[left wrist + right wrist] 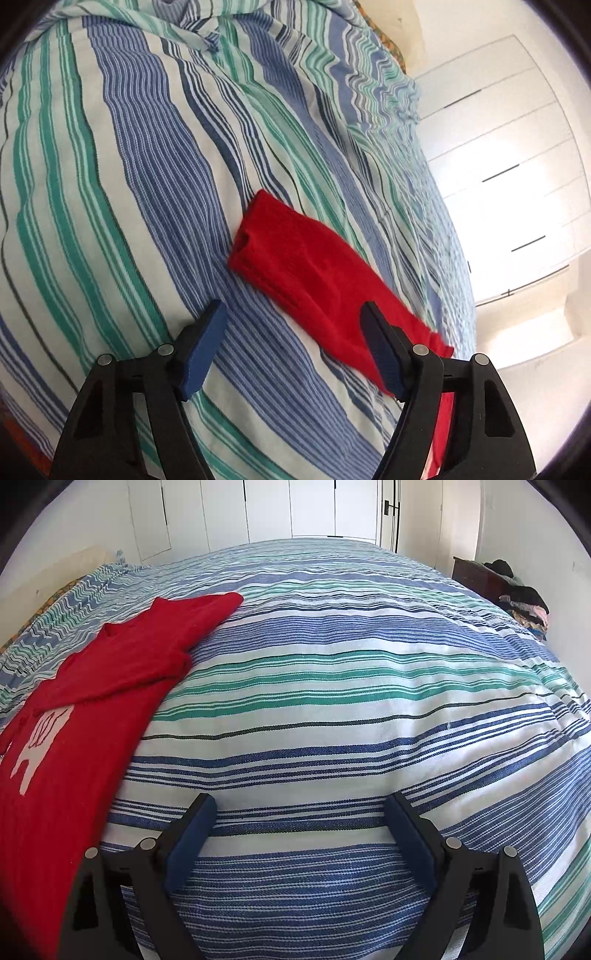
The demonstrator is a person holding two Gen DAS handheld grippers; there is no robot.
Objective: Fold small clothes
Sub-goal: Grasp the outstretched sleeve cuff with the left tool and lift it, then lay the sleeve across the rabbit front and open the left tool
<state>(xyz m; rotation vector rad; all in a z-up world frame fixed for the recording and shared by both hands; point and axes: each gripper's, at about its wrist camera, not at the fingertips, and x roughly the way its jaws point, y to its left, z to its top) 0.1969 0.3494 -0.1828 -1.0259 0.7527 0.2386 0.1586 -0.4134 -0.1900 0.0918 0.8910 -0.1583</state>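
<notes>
A small red sweater (85,716) with a pale animal figure on its front lies on the striped bedspread (332,686); one sleeve is folded across the body. In the left wrist view its sleeve (295,254) stretches out ahead. My left gripper (295,314) is open just above the bedspread, its right finger over the sleeve's near part, holding nothing. My right gripper (299,805) is open and empty over the bedspread, to the right of the sweater.
The bedspread (129,184) covers the whole bed. White wardrobe doors (295,509) stand beyond the bed's far end. A dark wooden unit (476,576) with a pile of clothes (524,602) stands at the far right.
</notes>
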